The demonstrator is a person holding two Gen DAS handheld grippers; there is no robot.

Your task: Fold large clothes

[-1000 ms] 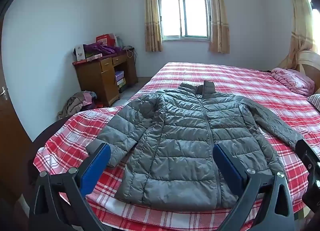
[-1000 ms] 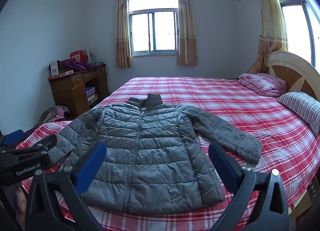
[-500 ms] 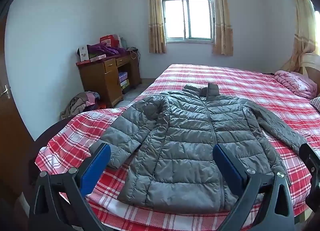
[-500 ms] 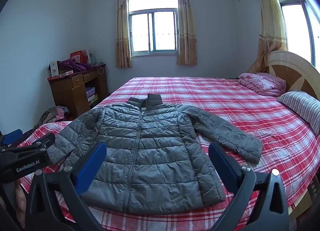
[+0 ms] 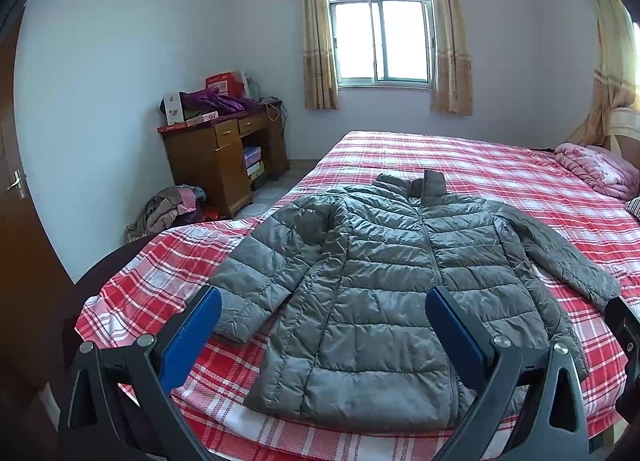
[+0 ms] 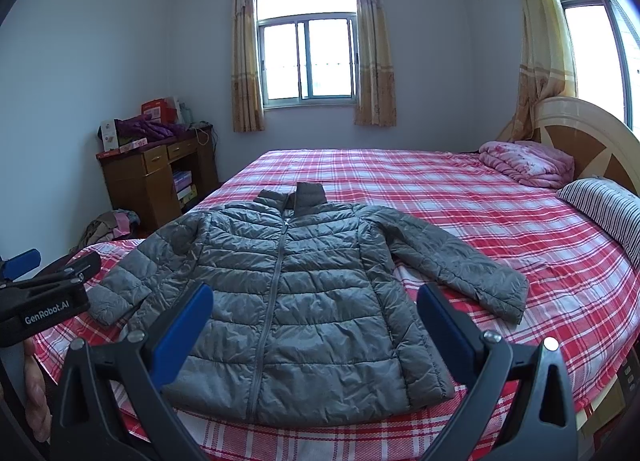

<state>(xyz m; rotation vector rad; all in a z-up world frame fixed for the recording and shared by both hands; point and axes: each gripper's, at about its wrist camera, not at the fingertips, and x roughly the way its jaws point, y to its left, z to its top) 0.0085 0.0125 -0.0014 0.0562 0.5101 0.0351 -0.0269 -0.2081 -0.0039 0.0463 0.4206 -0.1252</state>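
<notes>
While the grey quilted puffer jacket [image 5: 404, 285] lies flat, front up and zipped, its hem at the near edge of the bed with the red plaid cover [image 5: 500, 169] and its collar toward the bed's middle, you haven't touched it yet. Both sleeves are spread out: one w/ its cuff near the bed's near left corner, the other angled toward the right edge.

Your left gripper [image 5: 323, 313] is spread wide, nothing between the blue pads [image 5: 188, 337], hovering just short of the hem. Your right gripper [image 6: 314, 311] is equally wide apart and empty.

Vs. a sec ago, the left view has pulled back and risen a bit, so the jacket sits smaller and lower in frame; the right view barely shifted. The jacket itself hasn't moved. That reads as you framing up, not committing, so folding is at zero, approx.

Next is prob. a sleeve fold inward. The slick shell may slip from a shallow pinch.

Further out: pink folded quilt [image 6: 528, 163] by the headboard, wooden desk [image 5: 224, 157] at the far wall.
</notes>
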